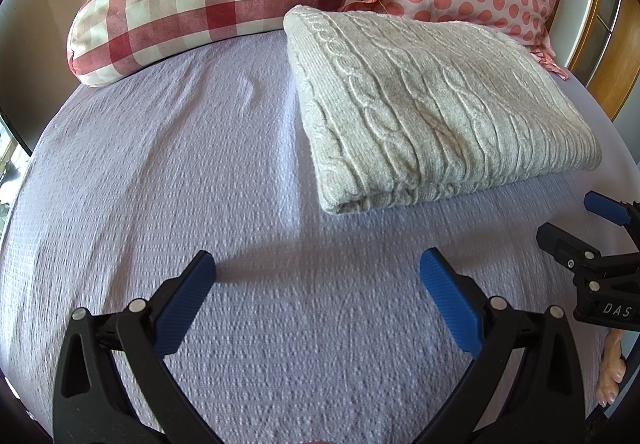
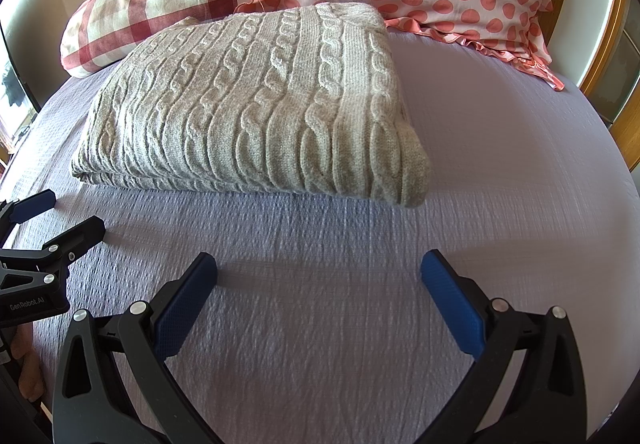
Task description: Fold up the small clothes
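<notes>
Lying folded, sweater (image 2: 256, 103) edge near w/ both tongs (image 1: 318, 276) (image 2: 319, 276) spread over bedspread (image 2: 500, 147).

Lavender bed (image 1: 200, 163), two pillows, wooden frame (image 2: 600, 75)

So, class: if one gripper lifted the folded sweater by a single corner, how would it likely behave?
The sweater would probably sag and unfold, since it is soft knit lying in loose layers. Its thick cable pattern suggests some weight for its size. The ribbed texture should grip well, not slip, on the sheet.
</notes>
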### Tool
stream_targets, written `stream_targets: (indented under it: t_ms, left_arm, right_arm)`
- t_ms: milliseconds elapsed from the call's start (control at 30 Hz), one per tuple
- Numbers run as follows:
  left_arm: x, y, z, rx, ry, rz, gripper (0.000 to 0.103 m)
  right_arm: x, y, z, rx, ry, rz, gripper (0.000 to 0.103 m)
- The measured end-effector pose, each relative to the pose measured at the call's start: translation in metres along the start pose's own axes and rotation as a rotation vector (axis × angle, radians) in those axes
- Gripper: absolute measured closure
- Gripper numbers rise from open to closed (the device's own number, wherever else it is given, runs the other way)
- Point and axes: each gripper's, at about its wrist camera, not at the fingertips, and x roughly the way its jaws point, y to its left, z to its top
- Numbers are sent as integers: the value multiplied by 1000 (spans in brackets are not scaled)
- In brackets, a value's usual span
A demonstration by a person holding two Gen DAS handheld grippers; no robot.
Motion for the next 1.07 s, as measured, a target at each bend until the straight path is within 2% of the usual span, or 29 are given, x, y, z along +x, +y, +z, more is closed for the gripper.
stream_targets:
  t_ms: [667, 1067]
  left_arm:
    - [6, 1, 6, 9, 80, -11, 2]
    - [3, 1, 5, 8, 64, -9, 2]
  right_arm:
    - [0, 0, 0, 1, 0, 0, 1]
    - [0, 0, 0, 0, 0, 0, 1]
